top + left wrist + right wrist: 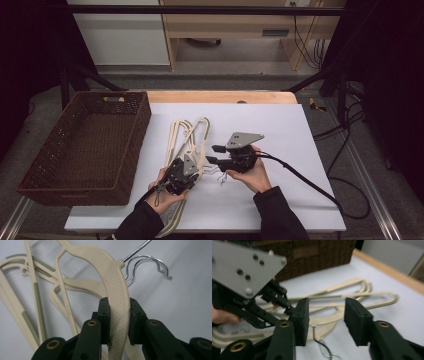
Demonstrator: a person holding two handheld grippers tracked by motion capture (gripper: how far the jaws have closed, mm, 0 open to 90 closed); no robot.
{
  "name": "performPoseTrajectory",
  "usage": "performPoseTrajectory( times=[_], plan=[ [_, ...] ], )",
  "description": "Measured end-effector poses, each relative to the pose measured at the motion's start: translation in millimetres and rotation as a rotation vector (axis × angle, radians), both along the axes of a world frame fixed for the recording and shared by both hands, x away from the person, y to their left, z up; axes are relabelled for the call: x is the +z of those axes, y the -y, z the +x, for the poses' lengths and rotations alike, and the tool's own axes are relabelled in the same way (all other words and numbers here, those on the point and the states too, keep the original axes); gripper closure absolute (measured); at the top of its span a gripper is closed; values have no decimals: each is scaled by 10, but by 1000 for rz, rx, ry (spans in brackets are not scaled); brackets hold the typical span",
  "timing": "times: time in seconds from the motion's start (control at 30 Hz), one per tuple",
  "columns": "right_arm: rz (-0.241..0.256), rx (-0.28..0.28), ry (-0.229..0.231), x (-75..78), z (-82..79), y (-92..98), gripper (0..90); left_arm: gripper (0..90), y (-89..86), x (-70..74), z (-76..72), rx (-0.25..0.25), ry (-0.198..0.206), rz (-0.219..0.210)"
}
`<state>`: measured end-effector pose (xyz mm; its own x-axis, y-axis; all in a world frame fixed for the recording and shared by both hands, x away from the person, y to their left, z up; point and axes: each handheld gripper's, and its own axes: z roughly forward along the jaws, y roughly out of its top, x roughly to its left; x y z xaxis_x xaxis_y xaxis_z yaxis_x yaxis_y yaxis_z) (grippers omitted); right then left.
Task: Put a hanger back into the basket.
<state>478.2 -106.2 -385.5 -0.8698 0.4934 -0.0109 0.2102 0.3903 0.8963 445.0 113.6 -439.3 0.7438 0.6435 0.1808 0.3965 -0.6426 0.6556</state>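
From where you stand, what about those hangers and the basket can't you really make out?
- Hanger count: the cream hangers overlap in the high view, and the left gripper and hand cover their near ends.
- The gripped hanger: its lower part runs off the left gripper view's bottom edge.
- Metal hooks: one passes the top edge.
- The basket: blurred and cropped in the right gripper view.

- My left gripper [186,169] is black, topped with a small grey three-cornered plate.
- My right gripper [214,154] is black too, under a larger grey plate dotted with screws and holes.
- My jaws end in square black ribbed pads [358,320], on arms with brass-coloured pivot rivets.
- A black cable [305,182] trails off me.
- Dark sleeves [280,217] cover both forearms.
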Motion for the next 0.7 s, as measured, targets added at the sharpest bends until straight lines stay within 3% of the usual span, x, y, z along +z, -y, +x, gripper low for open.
performPoseTrajectory(
  times=[0.03,0.13,0.17,0.23,0.33,0.5,0.53,0.67,0.7],
  plan=[
    [36,-40,34,106,-42,103,449,752,-36,36,-2,6,1,-17],
    [86,-103,66,208,-77,282,391,757,-117,112,-4,16,0,-33],
    [112,-137,69,239,-85,373,366,759,-128,121,-6,26,5,-49],
    [128,-154,70,252,-87,429,348,761,-157,152,-7,30,7,-49],
    [190,-240,63,265,-140,717,268,773,-227,224,-7,44,12,-52],
    [202,-293,18,156,-192,928,172,791,-376,344,5,86,23,-68],
    [201,-293,10,139,-194,942,149,794,-391,351,7,104,24,-98],
    [202,-317,-18,73,-220,964,98,813,-516,425,23,146,43,-95],
    [199,-317,-19,63,-233,975,97,818,-539,431,28,168,51,-112]
  ],
)
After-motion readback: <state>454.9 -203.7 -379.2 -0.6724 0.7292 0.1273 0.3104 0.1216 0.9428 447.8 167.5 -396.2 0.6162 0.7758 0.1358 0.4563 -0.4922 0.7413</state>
